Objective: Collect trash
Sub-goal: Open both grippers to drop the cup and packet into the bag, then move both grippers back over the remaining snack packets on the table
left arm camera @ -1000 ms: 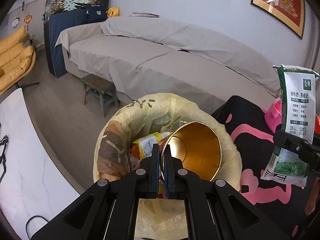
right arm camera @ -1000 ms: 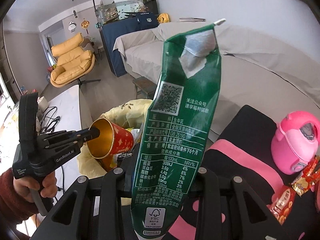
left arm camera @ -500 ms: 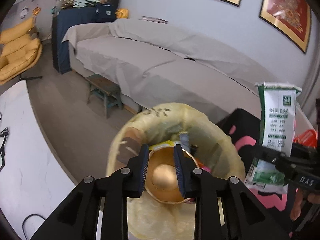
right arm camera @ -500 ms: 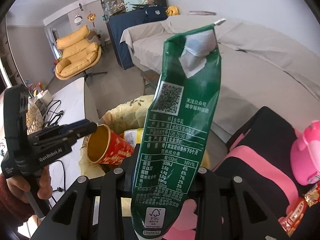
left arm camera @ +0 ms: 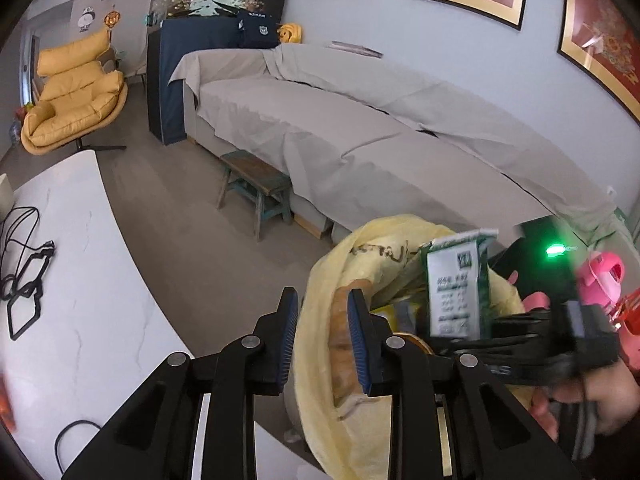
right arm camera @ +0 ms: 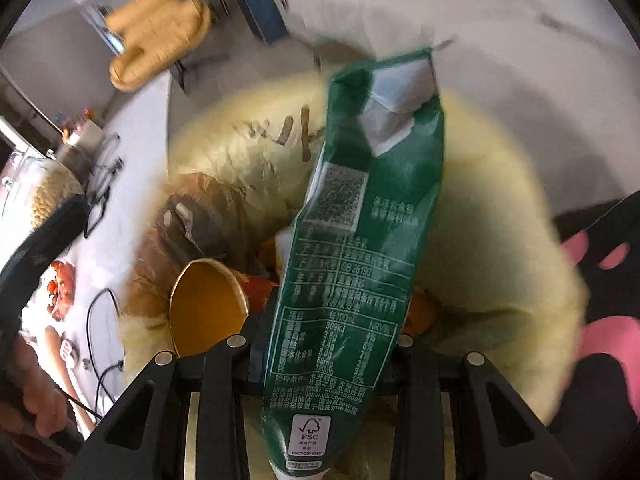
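Our right gripper (right arm camera: 328,344) clamps the green milk pouch (right arm camera: 360,248) low in the frame's centre, tilted over the yellow-lined trash bin (right arm camera: 500,216), we judge for a drop; the gold-lined cup (right arm camera: 206,304) lies inside, lower left; our left gripper (left arm camera: 323,336) stands released, its 2 jaws apart and empty, straddling the bin's near rim at lower centre, level.

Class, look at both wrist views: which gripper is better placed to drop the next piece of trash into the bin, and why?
The right gripper. Its jaws are shut on the green milk pouch, held above the yellow-lined trash bin. The left gripper is open and empty, beside the bin's rim.
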### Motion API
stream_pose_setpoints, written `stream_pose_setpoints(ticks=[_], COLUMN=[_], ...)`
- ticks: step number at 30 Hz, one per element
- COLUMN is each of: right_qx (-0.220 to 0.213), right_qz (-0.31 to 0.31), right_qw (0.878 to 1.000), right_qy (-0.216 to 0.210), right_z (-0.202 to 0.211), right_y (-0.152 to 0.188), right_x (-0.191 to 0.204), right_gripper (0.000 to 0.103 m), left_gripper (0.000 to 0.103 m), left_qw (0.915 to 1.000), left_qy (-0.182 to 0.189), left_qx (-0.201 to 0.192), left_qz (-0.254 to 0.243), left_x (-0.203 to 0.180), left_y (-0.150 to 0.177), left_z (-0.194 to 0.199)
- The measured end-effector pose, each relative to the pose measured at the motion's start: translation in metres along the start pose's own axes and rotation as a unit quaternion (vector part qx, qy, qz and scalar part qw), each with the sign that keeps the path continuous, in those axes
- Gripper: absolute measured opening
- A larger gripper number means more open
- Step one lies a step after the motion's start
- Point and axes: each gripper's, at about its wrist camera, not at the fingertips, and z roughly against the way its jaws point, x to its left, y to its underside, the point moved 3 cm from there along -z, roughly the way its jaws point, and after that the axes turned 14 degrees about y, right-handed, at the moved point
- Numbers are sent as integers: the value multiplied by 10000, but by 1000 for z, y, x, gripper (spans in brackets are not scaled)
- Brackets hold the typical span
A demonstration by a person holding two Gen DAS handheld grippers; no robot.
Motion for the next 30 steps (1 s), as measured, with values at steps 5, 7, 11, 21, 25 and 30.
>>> stream_pose_setpoints(ticks=[5,7,11,21,25,30], right_qx=[141,38,-313,-1777,-2166,-2333], right_qz=[1,-50,-26,-646,-1025,-1505], right_qw=[9998,9998,9994,9809,9662,9469], right_qy=[159,190,158,454,954,1623], right_z=[-5,2,27,133,167,197], right_y=[0,1,7,73,121,195], right_x=[-2,-4,-10,-61,-95,-155], right_gripper=[30,31,48,49,48,48], left_gripper=[27,27,27,27,29,32], left_qw=[10000,9999,9999,9985,9930,9787], left_qy=[31,57,87,506,1030,1764], left_qx=[31,23,-63,-103,94,411], left_qz=[23,82,123,-197,-563,-965], left_x=[6,9,10,-45,-100,-174], left_y=[4,3,0,2,13,35], left_z=[-2,-2,2,17,14,3])
